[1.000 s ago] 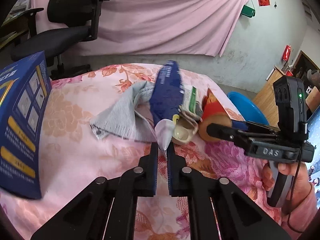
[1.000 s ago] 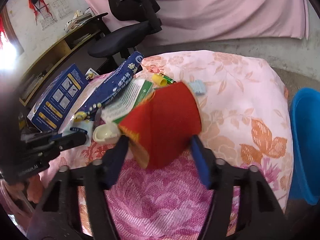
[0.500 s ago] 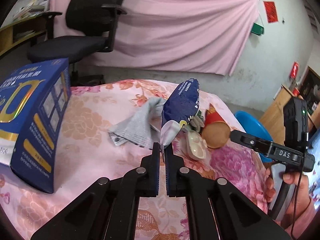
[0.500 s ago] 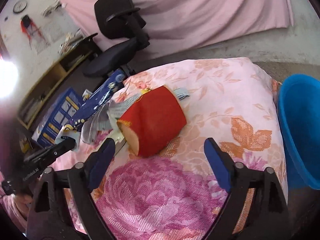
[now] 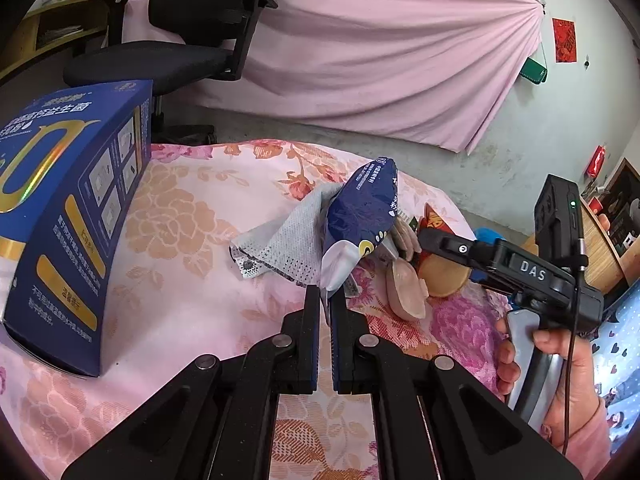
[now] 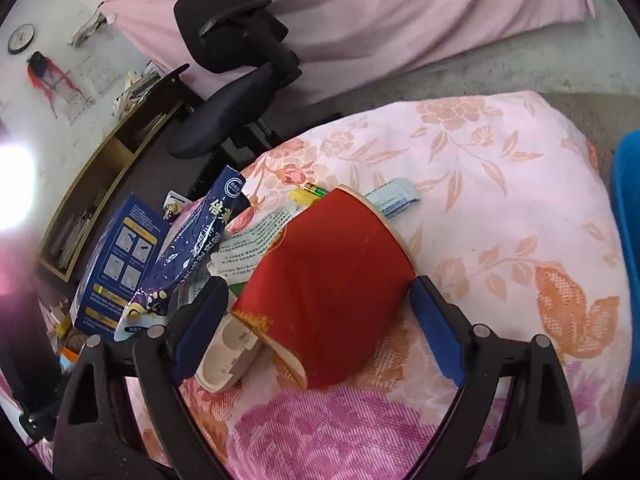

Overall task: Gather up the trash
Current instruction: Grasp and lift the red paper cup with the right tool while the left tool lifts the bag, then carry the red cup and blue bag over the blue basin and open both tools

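**Blue wrapper pinched as second gripper spreads over red paddle**

The left gripper (image 5: 325, 300) is clenched on the white end of a blue wrapper (image 5: 362, 204), which rises just ahead of its fingers above the floral tabletop (image 5: 192, 240). A grey mesh cloth (image 5: 284, 244) lies just left of the wrapper, and a large blue box (image 5: 68, 216) stands well to the gripper's left. To its right, this view alone shows a hand (image 5: 560, 364) holding the right gripper's handle, with that gripper's finger reaching in over the pile.

The right wrist view shows the right gripper (image 6: 320, 320) spread wide, grasping nothing, its blue-padded fingers (image 6: 436, 324) on either side of a red paddle (image 6: 332, 280) lying on the tabletop. A beige case (image 6: 228, 356) sits by its left finger. Only this view reveals what lies beyond the paddle: a printed leaflet (image 6: 248, 248), a yellow-green battery (image 6: 310, 192) and a pale blue strip (image 6: 394, 198). The blue wrapper appears to the gripper's left with the box behind it. A blue bin (image 6: 628, 240) edges in at far right, past the tabletop.
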`<state>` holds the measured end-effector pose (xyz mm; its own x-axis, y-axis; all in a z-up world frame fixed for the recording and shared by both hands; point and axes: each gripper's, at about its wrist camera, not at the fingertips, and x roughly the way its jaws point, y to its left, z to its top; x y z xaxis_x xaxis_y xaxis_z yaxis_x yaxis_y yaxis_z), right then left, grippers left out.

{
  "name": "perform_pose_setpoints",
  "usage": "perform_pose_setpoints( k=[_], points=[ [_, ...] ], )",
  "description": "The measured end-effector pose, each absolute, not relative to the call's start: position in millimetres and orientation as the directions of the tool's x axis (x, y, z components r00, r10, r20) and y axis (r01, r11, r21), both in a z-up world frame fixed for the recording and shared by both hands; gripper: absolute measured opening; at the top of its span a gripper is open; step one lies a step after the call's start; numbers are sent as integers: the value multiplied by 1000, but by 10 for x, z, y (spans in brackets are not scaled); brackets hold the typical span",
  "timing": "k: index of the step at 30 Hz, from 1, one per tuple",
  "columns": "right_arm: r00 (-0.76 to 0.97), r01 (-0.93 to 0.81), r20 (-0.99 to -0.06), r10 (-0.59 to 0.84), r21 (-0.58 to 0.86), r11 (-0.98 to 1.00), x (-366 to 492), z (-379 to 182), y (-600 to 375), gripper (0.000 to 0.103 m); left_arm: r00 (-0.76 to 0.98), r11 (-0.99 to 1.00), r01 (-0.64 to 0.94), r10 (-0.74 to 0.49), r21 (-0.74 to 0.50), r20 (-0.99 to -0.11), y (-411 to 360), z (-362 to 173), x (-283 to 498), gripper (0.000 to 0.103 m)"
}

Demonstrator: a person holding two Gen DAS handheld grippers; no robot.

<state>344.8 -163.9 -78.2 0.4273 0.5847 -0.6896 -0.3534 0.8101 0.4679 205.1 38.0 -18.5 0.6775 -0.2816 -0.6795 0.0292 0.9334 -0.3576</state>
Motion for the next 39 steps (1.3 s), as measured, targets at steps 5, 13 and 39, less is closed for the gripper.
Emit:
perform_pose_setpoints(
  k=[5, 13, 39],
  points=[
    [434, -358, -681, 589, 470, 807, 3400, -767, -1651, 100, 687, 937, 37, -277, -349, -671, 349, -168, 2048, 3],
    [478, -361, -604, 637, 527, 770, 3109, -691, -1906, 72, 735, 948, 99, -274, -301, -620, 182, -71, 1937, 2],
    [913, -339, -143, 381, 251, 907, 2342, 369, -3028, 31, 847, 907, 367, -417, -206, -330, -1318, 701, 2321, 2]
  ],
)
